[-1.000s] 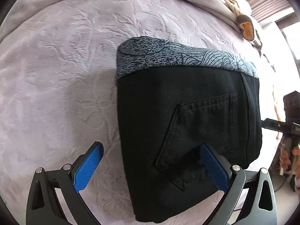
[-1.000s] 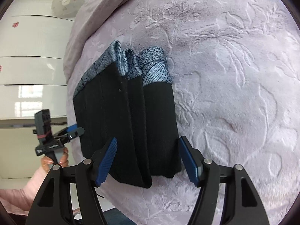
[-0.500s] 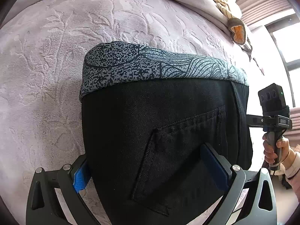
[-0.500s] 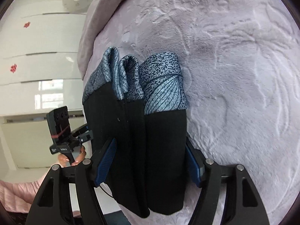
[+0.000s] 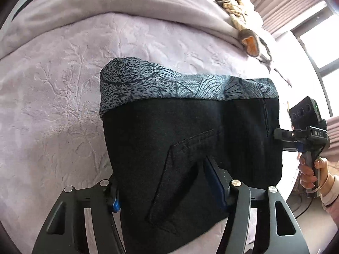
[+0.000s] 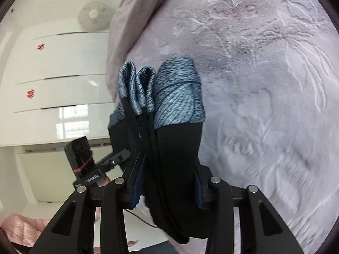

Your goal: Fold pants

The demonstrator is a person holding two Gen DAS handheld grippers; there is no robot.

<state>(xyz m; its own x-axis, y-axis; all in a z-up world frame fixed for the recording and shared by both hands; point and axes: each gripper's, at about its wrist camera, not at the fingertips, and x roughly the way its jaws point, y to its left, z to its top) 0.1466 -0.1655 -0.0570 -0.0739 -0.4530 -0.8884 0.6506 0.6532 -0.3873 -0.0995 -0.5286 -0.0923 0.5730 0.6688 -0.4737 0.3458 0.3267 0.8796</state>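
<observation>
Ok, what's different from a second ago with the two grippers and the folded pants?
Both grippers closed in on the folded pants: left gripper and right gripper jaws are closing with the bundle between them, and it looks lifted off the bedspread. The fold stayed intact.

A bedroom in daylight

We see a bed (image 5: 63, 105) under a pale lilac embossed cover, a window (image 5: 317, 50) with mauve curtains (image 5: 290, 6) at one side, and glossy white wardrobe doors (image 6: 53, 80) with small red decorations at the other.
</observation>
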